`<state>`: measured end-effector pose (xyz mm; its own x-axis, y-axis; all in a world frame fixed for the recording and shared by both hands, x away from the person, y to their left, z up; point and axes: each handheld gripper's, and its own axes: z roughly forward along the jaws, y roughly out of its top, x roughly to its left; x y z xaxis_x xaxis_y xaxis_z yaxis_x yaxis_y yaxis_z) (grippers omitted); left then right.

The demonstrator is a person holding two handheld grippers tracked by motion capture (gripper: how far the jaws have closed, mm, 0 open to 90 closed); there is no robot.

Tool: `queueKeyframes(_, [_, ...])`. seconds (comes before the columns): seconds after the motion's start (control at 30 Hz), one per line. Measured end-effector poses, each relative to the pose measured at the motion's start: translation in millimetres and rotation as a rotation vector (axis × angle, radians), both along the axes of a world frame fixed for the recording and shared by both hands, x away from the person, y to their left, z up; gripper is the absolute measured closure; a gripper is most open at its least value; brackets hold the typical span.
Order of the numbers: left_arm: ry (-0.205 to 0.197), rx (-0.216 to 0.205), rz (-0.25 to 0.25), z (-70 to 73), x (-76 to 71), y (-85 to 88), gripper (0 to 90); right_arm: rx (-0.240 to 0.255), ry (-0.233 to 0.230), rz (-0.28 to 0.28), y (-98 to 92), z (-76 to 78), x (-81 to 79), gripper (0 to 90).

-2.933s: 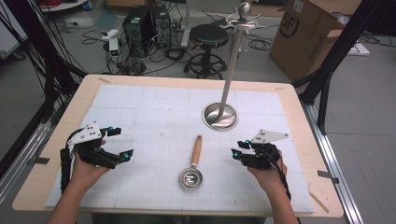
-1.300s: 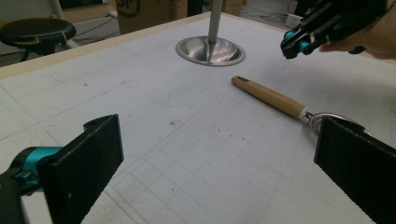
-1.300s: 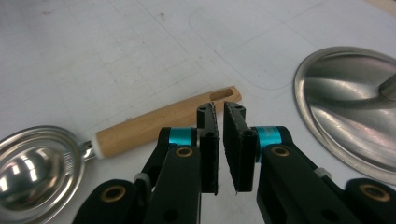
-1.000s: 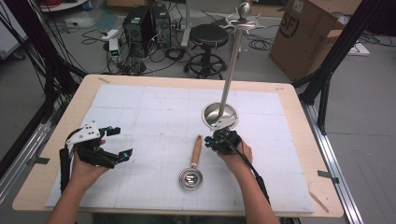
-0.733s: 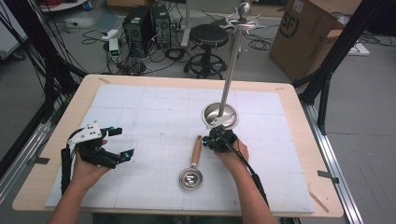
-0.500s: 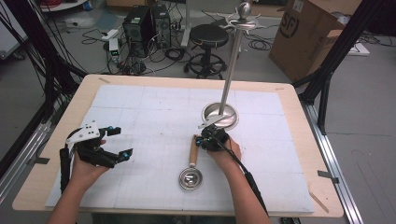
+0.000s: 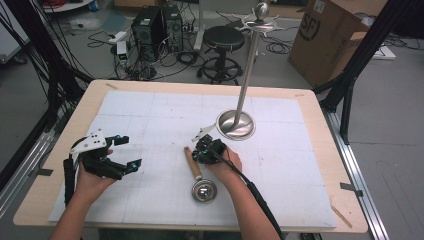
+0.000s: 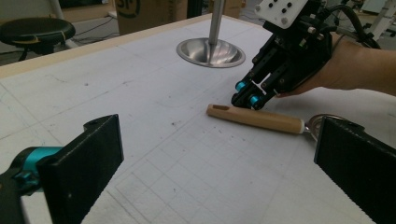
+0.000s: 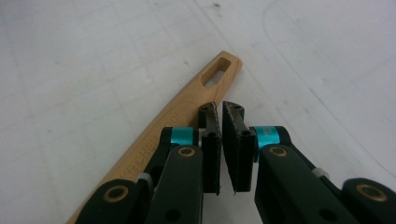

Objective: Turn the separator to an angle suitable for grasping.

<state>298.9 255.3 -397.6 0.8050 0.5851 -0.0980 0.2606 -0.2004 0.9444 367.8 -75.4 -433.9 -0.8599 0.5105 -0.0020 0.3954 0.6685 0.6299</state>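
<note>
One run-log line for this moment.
right gripper: shut, empty, beside ladle handle | left gripper: open, empty | ladle: flat on table

Matt wooden handle (image 9: 187,109), shiny metal ladle bowl (image 7: 204,191) (mirror-like), polished steel stand (image 7: 236,125)

Ladle (image 7: 198,180): wood handle w/ slot, metal bowl, flat on table mat.

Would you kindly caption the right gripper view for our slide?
Shut right gripper poised beside the ladle's wooden handle on the white mat.
</note>
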Motion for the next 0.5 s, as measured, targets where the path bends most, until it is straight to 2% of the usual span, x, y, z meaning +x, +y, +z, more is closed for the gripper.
queueKeyframes(0.2, [0.002, 0.003, 0.000, -0.4, 0.2, -0.5, 1.9, 0.002, 0.004, 0.052, 14.1, 0.7, -4.9, 85.0])
queueKeyframes(0.27, [0.004, 0.001, -0.002, -0.5, 0.2, -0.7, 1.8, 0.032, 0.015, 0.068, 20.3, 2.5, -5.7, 85.6])
queueKeyframes(0.3, [0.003, -0.001, -0.002, -0.3, 0.1, -0.5, 1.9, 0.030, 0.027, 0.069, 23.4, 2.7, -6.7, 86.0])
queueKeyframes(0.37, [0.003, 0.000, -0.002, -0.3, 0.2, -0.2, 1.8, 0.011, 0.019, 0.093, 29.6, 2.9, -7.8, 86.3])
queueKeyframes(0.5, [0.003, -0.003, 0.001, 0.1, 0.5, 2.0, 1.9, 0.017, 0.028, 0.123, 40.7, 4.3, -12.3, 86.9])
